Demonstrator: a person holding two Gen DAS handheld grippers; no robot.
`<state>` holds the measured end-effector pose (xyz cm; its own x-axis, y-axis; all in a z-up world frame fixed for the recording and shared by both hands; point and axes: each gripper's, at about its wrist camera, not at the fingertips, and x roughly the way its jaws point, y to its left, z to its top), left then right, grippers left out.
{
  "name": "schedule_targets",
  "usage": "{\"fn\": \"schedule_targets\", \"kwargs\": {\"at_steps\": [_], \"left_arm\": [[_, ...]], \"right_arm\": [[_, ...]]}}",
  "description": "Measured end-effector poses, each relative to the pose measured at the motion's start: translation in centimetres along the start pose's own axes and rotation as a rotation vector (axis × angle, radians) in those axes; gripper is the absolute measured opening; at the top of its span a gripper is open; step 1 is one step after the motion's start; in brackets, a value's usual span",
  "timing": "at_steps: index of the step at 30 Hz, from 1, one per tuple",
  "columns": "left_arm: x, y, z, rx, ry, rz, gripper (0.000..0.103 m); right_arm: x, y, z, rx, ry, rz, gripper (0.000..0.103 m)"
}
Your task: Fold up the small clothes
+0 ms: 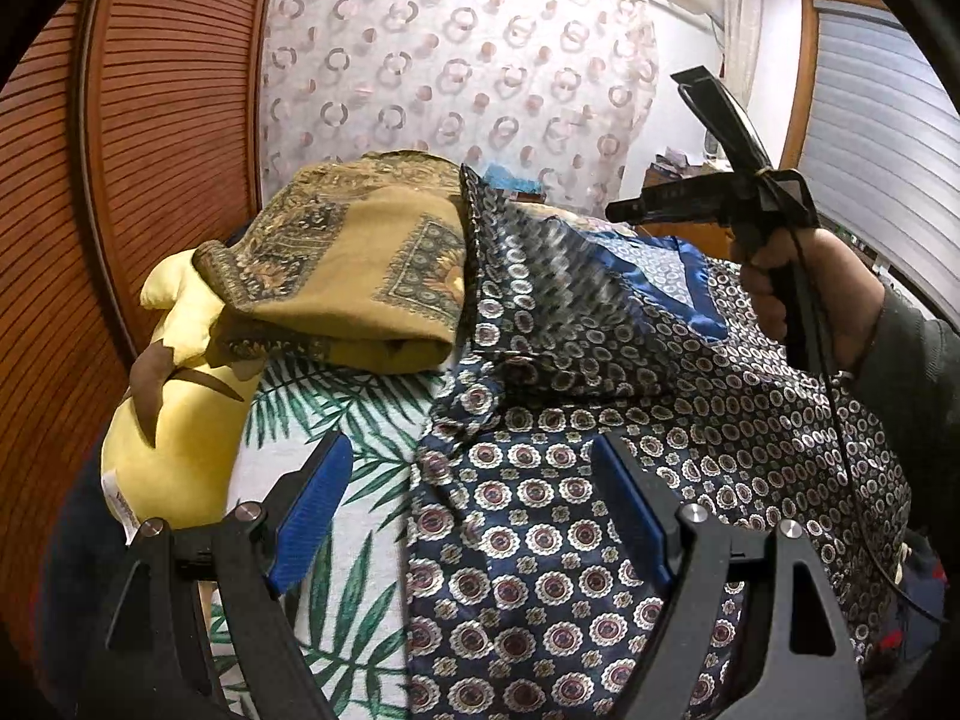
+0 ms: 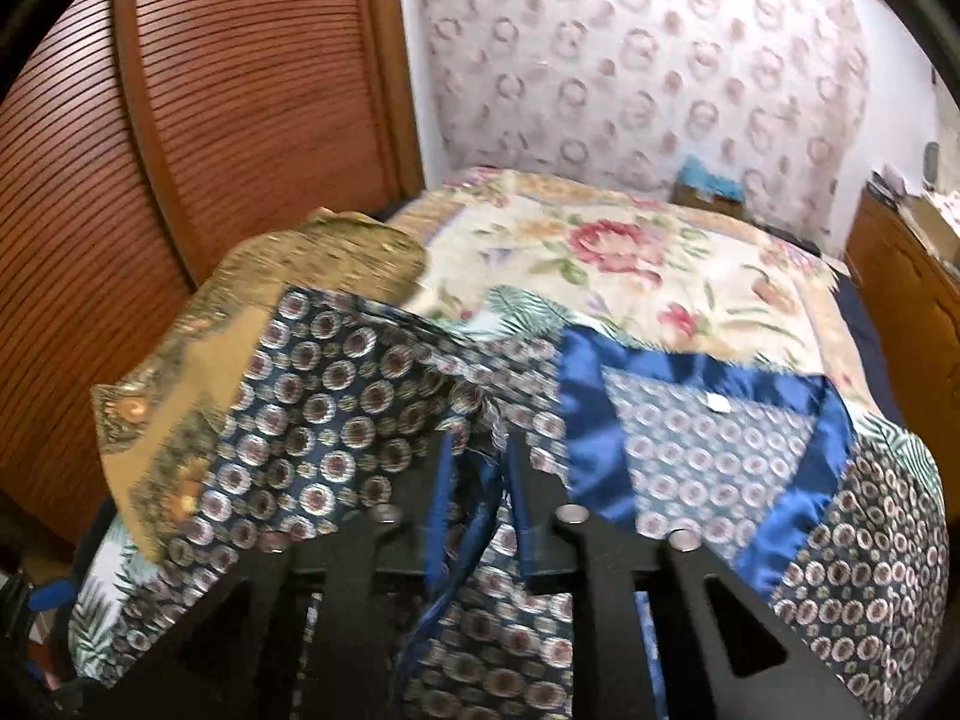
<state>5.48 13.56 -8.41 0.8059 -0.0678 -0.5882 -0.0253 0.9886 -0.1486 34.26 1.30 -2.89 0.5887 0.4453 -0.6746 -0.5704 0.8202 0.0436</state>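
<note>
1. Task item: we find the blue patterned scarf point(image 1: 540, 516) spread on the leaf-print bedspread point(image 1: 336, 420); one flap is folded over, blurred, showing its satin border; in the left view the flap sits at 12 to 1 o'clock from the left gripper point(image 1: 471, 450).
2. Governing relation: the scarf's left edge runs from 6 towards 12 o'clock, passing between the left fingers; the flap lies just ahead of the right gripper point(image 2: 483, 444), which is plainly the nearer tool; we judge that any laying-down of the flap falls to the right hand point(image 1: 798, 288).
3. Left tool: released; jaws wide over the near part of the scarf, holding nothing.
4. Right tool: jaws part-way apart; a blue hem runs through the gap; the pads do not appear to press on it, though blur limits certainty.
5. Neighbours: a folded brown cloth point(image 1: 360, 276) at 11 o'clock touches the flap's edge; a yellow plush toy point(image 1: 180, 396) lies at 9 o'clock, apart from the scarf.
6. Writing: a tag on the toy carries print too small to read; a small white tag point(image 2: 717, 401) on the scarf is illegible; no brand noted.
</note>
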Motion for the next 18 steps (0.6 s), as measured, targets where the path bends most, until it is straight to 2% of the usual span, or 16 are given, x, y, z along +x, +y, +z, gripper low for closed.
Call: {"fn": "schedule_targets", "kwargs": {"at_steps": [2,5,16,18], "left_arm": [[0.2,-0.3,0.3,0.009,0.001,-0.004,0.082],[0.6,-0.9,0.9,0.023,0.0,-0.01,0.082],[3.8,-6.0,3.0,0.119,0.032,-0.05,0.082],[4.5,-7.3,3.4,0.14,0.041,-0.067,0.082]], "right_arm": [[0.0,-0.3,-0.4,-0.004,-0.001,0.007,0.047],[-1.4,-0.8,-1.6,-0.018,-0.013,0.011,0.056],[-7.9,-4.6,-8.2,-0.031,-0.03,-0.014,0.056],[-8.9,-5.3,-8.6,-0.027,-0.026,-0.018,0.056]]}}
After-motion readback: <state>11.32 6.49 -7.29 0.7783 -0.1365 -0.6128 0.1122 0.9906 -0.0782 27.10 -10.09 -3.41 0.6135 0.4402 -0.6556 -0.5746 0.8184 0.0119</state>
